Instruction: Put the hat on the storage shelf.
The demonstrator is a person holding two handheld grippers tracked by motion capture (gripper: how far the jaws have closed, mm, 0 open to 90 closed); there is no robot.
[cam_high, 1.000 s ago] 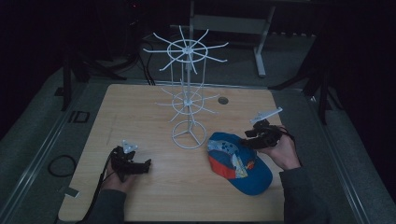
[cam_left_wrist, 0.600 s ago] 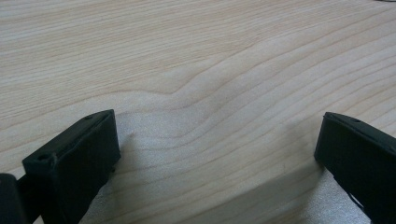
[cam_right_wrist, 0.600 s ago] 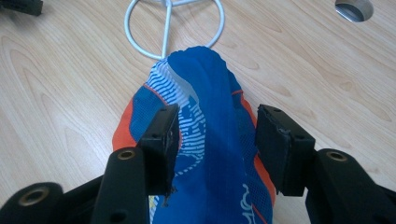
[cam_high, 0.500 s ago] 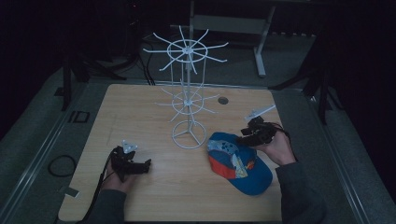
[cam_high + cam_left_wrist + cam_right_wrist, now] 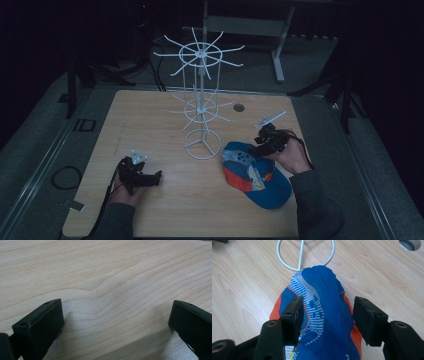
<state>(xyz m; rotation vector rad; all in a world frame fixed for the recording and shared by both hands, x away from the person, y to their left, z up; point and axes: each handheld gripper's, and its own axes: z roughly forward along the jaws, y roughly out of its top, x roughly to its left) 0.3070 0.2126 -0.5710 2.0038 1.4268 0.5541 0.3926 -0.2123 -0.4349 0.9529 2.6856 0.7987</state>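
From where I stand, the one marking I can make out is a dark sign reading "ID" (image 5: 86, 125) on the grey floor strip just off the desk (image 5: 150, 120), at about nine o'clock from the white wire stand's base (image 5: 202, 145). The cap (image 5: 255, 172) carries printed patches of colour and white stripes, but in this dim light no word, brand or number on it can be read. The close views of the wood grain and the cap's cloth show no lettering that I can read either.
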